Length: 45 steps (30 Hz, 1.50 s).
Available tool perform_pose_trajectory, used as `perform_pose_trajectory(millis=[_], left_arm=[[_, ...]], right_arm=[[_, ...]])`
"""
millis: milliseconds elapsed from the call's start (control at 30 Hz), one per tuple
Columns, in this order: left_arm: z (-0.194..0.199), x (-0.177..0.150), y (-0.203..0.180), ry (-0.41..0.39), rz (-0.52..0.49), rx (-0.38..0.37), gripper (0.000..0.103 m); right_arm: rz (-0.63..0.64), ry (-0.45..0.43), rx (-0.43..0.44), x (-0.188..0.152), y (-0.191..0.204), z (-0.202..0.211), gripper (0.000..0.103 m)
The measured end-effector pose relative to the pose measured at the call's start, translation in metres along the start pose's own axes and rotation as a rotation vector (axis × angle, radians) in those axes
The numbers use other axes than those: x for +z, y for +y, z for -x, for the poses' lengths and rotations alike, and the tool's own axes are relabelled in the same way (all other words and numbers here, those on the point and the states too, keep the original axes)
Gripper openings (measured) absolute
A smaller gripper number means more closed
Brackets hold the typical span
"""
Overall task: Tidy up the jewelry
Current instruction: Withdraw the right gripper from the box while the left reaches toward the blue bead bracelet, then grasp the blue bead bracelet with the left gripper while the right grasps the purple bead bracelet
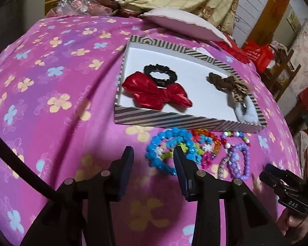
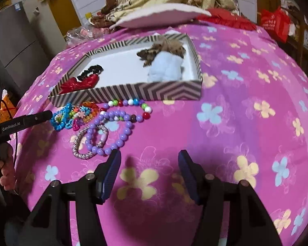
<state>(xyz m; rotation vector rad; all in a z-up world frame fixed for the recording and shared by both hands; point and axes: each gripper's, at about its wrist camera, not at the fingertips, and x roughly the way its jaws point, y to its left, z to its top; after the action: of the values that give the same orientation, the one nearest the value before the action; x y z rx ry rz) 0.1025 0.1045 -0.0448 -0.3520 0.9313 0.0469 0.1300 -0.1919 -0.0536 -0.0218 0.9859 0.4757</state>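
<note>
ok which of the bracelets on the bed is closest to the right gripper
The purple bead bracelet. Its near edge lies just past the left fingertip of the right gripper, while the blue flower bracelet and the orange one lie farther back, by the striped box.

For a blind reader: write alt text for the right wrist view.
An open claw hovers over a pink floral cloth, empty. Beyond it lie bead bracelets, then a striped box holding hair ties.
</note>
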Motion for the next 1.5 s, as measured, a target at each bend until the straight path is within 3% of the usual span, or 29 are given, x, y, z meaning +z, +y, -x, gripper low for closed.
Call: perform_pose_trajectory(millis=[233,333,533,700,1133,1267,1367,1500], left_arm=[[-0.017,-0.005,-0.008,0.059,-0.077,0.016,0.000],[-0.014,-0.006,-0.012,0.050,-0.105,0.014,0.000],[0.006,0.000,-0.006,-0.030,-0.068,-0.037,0.000],[-0.013,-0.002,0.002,0.060,-0.029,-0.028,0.000],[-0.014,-0.004,0.003,0.065,-0.026,-0.021,0.000],[-0.001,0.000,0.002,0.002,-0.026,-0.017,0.000],[0.013,0.005,0.014,-0.071,0.037,-0.020,0.000],[0.018,0.008,0.029,-0.098,0.105,-0.011,0.000]], right_arm=[[0.027,0.020,0.008,0.001,0.010,-0.007,0.061],[0.024,0.021,0.006,0.001,0.009,-0.007,0.061],[0.005,0.012,0.005,0.003,0.005,-0.005,0.061],[0.014,0.019,0.007,0.003,0.006,-0.007,0.061],[0.019,0.023,0.010,0.002,0.008,-0.007,0.061],[0.015,0.020,0.010,0.003,0.008,-0.007,0.061],[0.013,0.016,0.014,0.003,0.008,-0.006,0.061],[0.015,0.012,0.043,0.004,0.009,-0.006,0.061]])
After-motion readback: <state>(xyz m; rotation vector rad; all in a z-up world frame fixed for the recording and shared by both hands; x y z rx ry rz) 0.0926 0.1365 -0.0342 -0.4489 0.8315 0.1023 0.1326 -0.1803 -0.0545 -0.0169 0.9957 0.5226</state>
